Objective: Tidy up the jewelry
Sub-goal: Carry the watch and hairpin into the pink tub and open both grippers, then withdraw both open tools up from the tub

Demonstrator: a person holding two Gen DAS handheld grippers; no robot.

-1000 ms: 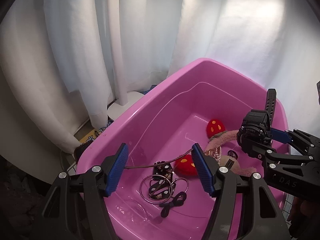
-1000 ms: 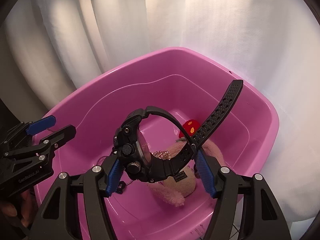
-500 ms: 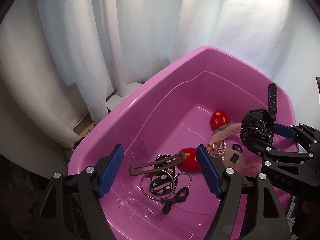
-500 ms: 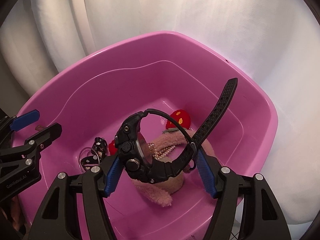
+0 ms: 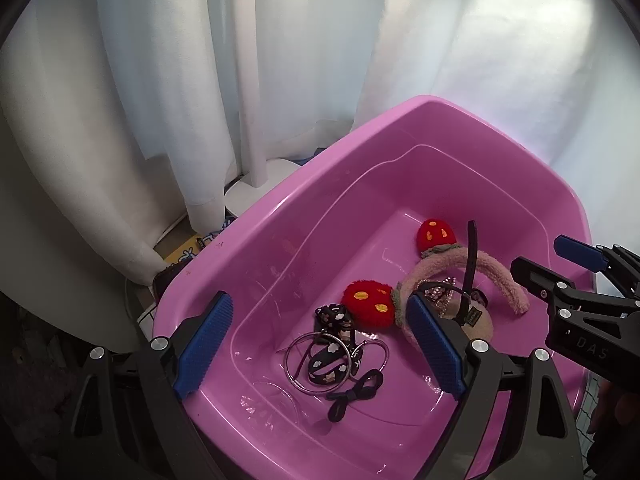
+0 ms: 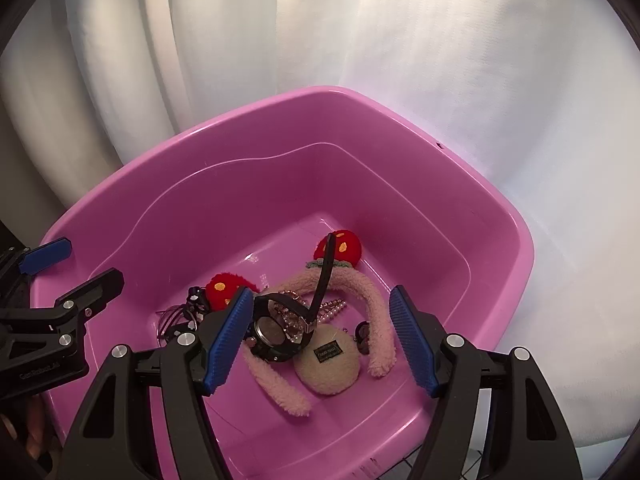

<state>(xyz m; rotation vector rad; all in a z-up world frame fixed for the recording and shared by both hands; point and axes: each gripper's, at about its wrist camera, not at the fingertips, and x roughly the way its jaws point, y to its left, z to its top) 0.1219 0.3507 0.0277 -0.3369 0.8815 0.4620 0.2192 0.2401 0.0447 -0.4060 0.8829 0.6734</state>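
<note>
Watch [image 6: 280, 330] is lying in the pink tub [image 6: 500, 216], on the fuzzy pink headband [image 6: 368, 300] near the tub's front wall, one strap sticking upward. Your right gripper [image 6: 320, 340] is hanging released and empty just above it; your left gripper [image 5: 320, 344] is hovering spread wide over the metal rings [image 5: 316, 360]. You are probably finishing the drop, so be lifting straight up, clearing that raised strap.

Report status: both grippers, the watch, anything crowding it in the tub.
Left gripper open, empty. Right gripper open, empty. Black watch in the pink tub, lying on the fuzzy pink headband, strap sticking up. Pearl chain beside it.
</note>
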